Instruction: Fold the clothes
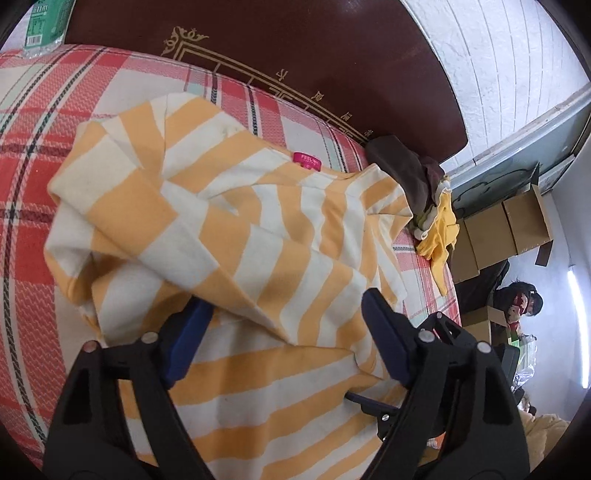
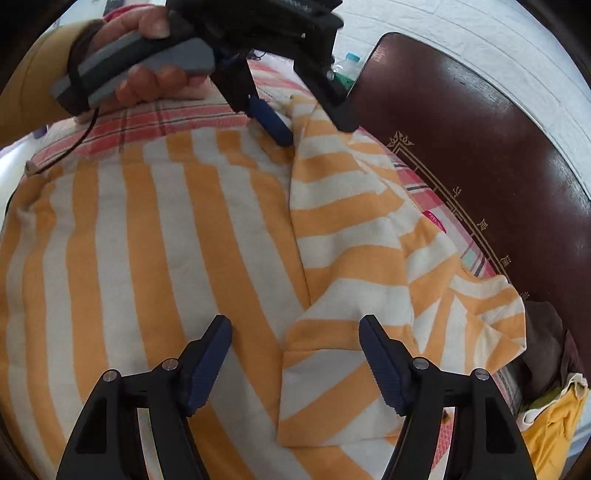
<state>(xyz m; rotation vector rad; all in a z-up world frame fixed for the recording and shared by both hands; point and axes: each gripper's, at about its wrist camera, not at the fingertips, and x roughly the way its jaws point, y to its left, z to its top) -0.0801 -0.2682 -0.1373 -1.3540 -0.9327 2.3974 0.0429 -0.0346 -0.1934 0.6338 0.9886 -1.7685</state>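
Note:
An orange-and-white striped shirt with a pink neck label lies on a red plaid bed cover; one side is folded over the body. My left gripper is open, jaws wide apart over the folded edge; its left finger is partly under a fabric flap. In the right wrist view the shirt fills the frame. My right gripper is open just above the folded sleeve edge, holding nothing. The left gripper, held in a hand, shows at the top of that view, by the shirt's far edge.
A dark brown headboard with gold trim borders the bed. A pile of brown and yellow clothes sits at the bed's corner, also in the right wrist view. Cardboard boxes stand beyond. A green packet lies at the far left.

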